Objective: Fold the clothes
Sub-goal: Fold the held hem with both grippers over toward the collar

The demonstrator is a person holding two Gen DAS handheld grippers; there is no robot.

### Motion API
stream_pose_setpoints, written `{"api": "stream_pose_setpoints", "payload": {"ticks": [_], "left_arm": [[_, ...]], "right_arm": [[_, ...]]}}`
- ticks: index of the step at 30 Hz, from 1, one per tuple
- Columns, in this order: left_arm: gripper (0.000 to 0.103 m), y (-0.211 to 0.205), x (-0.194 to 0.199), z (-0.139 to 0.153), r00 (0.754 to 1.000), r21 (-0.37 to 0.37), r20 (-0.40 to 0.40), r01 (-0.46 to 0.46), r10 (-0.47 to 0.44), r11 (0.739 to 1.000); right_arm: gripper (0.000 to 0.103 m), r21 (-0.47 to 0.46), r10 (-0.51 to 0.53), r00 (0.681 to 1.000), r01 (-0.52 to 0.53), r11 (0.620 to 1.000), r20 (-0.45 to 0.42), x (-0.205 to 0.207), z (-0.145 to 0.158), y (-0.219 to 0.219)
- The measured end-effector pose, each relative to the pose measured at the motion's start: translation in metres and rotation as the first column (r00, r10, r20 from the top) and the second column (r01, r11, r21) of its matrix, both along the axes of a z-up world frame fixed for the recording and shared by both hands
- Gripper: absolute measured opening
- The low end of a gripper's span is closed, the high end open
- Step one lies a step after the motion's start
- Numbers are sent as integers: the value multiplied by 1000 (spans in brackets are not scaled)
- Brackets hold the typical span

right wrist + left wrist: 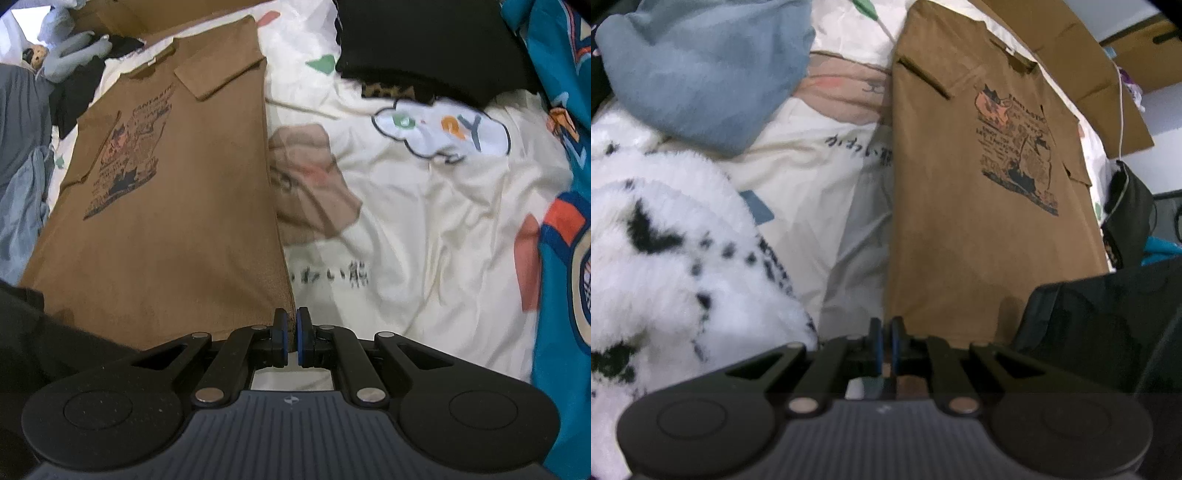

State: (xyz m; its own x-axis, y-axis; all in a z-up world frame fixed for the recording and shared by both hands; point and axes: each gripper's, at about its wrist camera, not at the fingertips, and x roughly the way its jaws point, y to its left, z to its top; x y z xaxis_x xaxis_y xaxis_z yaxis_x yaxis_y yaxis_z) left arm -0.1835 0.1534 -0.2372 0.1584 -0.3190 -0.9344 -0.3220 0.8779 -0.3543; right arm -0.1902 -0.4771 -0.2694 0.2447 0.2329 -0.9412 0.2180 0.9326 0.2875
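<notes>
Here the brown T-shirt [979,221] lies print-up on the cream bedsheet [424,229], both sleeves already tucked in so it forms a long rectangle. Its hem end is nearest the grippers and its collar farthest from them.

The left gripper [885,341] sits at the shirt's hem corner on the side toward the fluffy white spotted garment [665,258], jaws pressed together; the brown edge seems to run between them, though the pinch itself is too low in the view to confirm. The right gripper [291,338] is at the opposite hem corner, beside the bare sheet, jaws likewise closed with the shirt's edge meeting them.

The likely next step is carrying the hem up toward the collar. The risks, as I judge them:
- a thin pinch slipping off one corner, leaving the fold skewed
- uneven travel of the two hands, twisting the rectangle
- the tucked sleeves falling open as the cloth lifts
- the hem dragging the white garment lying just beside the shirt
</notes>
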Motion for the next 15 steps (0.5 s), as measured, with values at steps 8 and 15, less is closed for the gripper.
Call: {"api": "stream_pose_setpoints", "payload": {"ticks": [8,15], "left_arm": [[4,16,15,11,994,-33,80,-75,77,997],[5,26,43,23,986,-45,142,-79,85,996]], "right_arm": [[2,-2,-8,999,8,1000,41,11,12,4],[2,3,-20,995,19,1000,99,45,32,-1]]}}
